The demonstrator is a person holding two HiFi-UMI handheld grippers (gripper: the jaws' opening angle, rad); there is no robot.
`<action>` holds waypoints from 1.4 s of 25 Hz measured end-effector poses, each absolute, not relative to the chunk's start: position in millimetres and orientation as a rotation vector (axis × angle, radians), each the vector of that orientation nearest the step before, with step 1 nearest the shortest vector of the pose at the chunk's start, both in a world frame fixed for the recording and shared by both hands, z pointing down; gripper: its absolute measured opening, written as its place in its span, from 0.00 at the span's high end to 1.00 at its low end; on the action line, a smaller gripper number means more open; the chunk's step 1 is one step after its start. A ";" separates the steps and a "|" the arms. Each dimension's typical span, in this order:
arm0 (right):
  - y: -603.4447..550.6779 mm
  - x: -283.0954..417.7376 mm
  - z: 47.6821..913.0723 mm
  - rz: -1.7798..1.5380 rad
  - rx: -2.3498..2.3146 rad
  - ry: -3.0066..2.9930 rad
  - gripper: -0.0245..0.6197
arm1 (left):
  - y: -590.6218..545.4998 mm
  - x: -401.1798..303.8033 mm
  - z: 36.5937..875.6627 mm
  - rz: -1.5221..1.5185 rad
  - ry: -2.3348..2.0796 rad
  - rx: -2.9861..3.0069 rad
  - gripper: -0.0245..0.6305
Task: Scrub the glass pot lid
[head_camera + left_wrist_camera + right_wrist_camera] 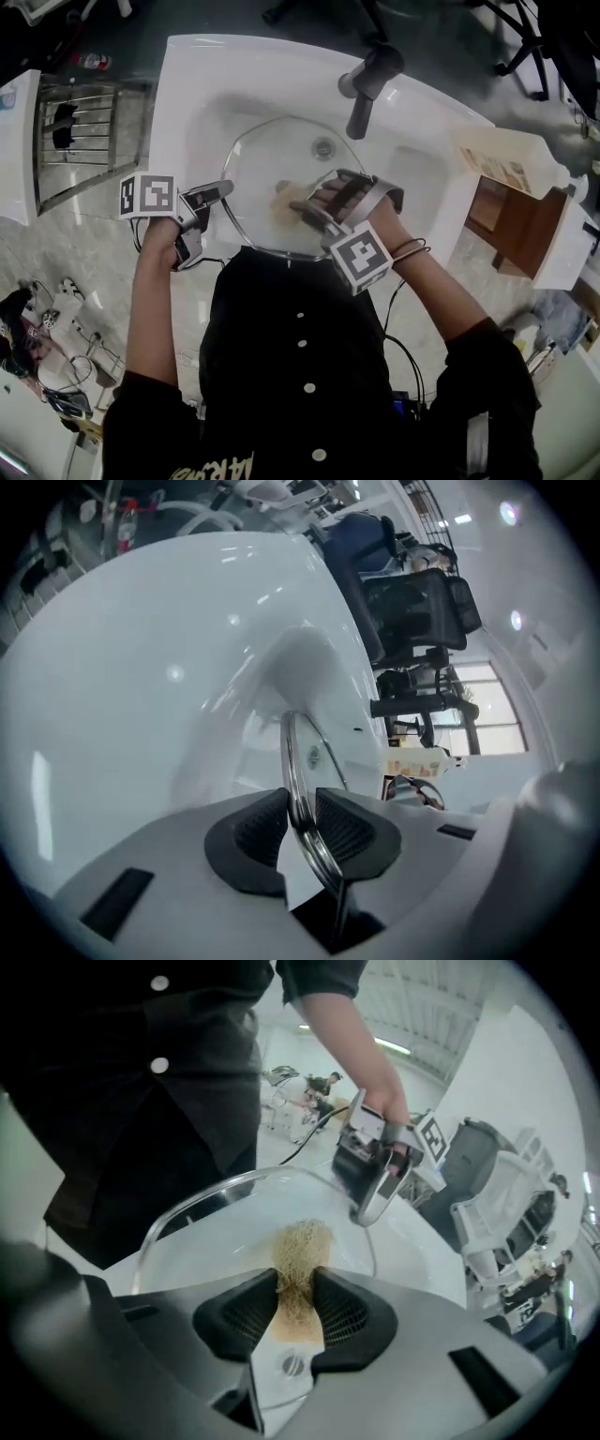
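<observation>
Glass pot lid (pixel 267 164) sat in the white sink (pixel 197 75), below the faucet (pixel 367 86) and close to the person's torso. The drain (pixel 323 147) showed through the glass. Lid's metal rim ran around the edge; its near side was cut off in the head view by the person's dark shirt.

Left tool (pixel 302 829): jaws narrowed to a slim gap and clamped on the lid's rim at the lid's left edge. In the left gripper view the rim ran edge-on straight between the two ribbed pads (pixel 258 834), with both pads against the metal. No daylight was visible either side of it.

Right tool (pixel 297 1290): jaws nearly together, pinching a tan fibrous scrub pad (pixel 302 1241). The pad stuck out past the jaw tips and lay on the glass near the lid's middle. The head view showed the same: pad on the glass, right of centre, tool angled down onto it from the right.

From the right gripper view the left tool sat on the far side of the lid, at the rim, with the person's hand wrapped around its body.

Elsewhere: a wire dish rack (pixel 80 141) stood on the surface left of the sink and a printed carton (pixel 511 169) right of it. Cables trailed down by the person's sides.
</observation>
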State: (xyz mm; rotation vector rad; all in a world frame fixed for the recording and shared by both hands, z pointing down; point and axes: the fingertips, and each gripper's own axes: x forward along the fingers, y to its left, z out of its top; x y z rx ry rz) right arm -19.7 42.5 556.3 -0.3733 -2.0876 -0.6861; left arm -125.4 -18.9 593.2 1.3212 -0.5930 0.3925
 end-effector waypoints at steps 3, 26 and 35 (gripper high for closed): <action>34.5 -61.9 554.6 -0.722 -0.262 -2.195 0.76 | -20.8 -127.7 593.3 0.322 -0.560 1.262 0.81; 63.7 -73.8 555.9 -0.711 -0.489 -2.175 0.76 | -15.8 -124.0 596.2 0.398 -0.577 1.301 0.80; 87.7 -45.7 549.3 -0.669 -0.593 -2.145 0.76 | -15.2 -125.8 597.5 0.408 -0.582 1.306 0.80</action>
